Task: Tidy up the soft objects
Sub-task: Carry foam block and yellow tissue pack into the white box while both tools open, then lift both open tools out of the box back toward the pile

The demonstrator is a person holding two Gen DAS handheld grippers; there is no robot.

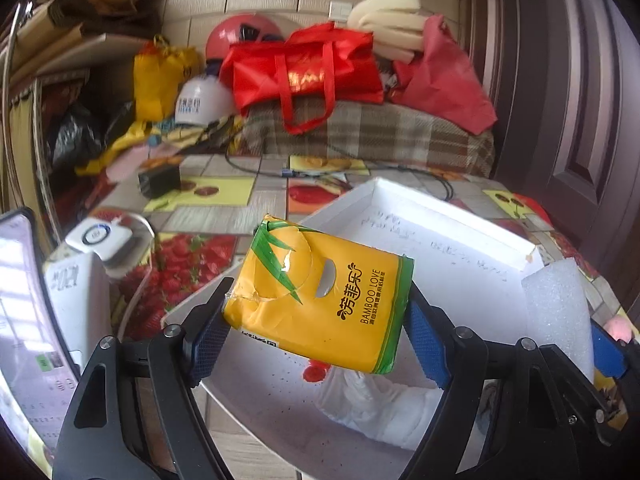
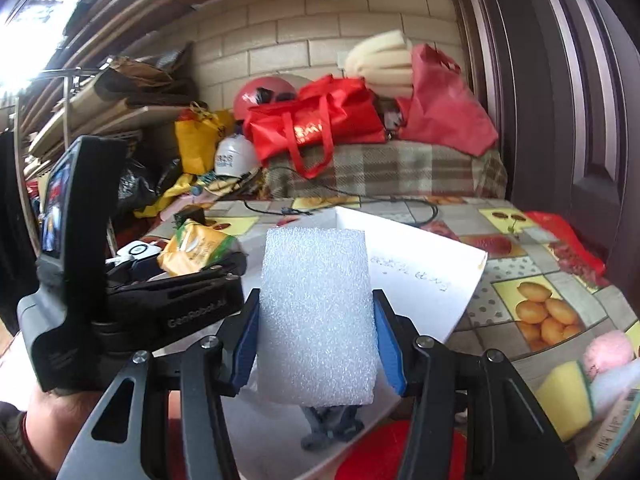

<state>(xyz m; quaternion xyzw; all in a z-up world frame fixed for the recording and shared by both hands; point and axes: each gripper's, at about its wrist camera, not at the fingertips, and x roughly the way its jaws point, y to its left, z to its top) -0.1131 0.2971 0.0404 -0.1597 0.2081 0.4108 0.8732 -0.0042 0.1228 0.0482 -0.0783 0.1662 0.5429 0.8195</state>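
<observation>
My left gripper [image 1: 316, 320] is shut on a yellow tissue pack [image 1: 320, 296] with green edges, held tilted above a white foam box [image 1: 440, 240]. Its blue pads press the pack's two sides. My right gripper [image 2: 316, 344] is shut on a white foam block [image 2: 316, 312], upright between its blue pads, over the same white box [image 2: 420, 264]. In the left wrist view the foam block [image 1: 560, 316] stands at the right, beside the pack. In the right wrist view the left gripper [image 2: 224, 264] and the tissue pack [image 2: 196, 248] are at the left. A white cloth [image 1: 380, 404] lies in the box.
The table has a fruit-print cloth [image 2: 536, 304]. At the back, on a plaid-covered pile [image 1: 380, 132], lie red bags [image 1: 308, 68], a yellow bag [image 1: 156, 80] and helmets [image 1: 200, 100]. A pink ball [image 2: 608, 352] and a yellow sponge [image 2: 564, 400] lie at the right. A cable [image 1: 320, 172] crosses the table.
</observation>
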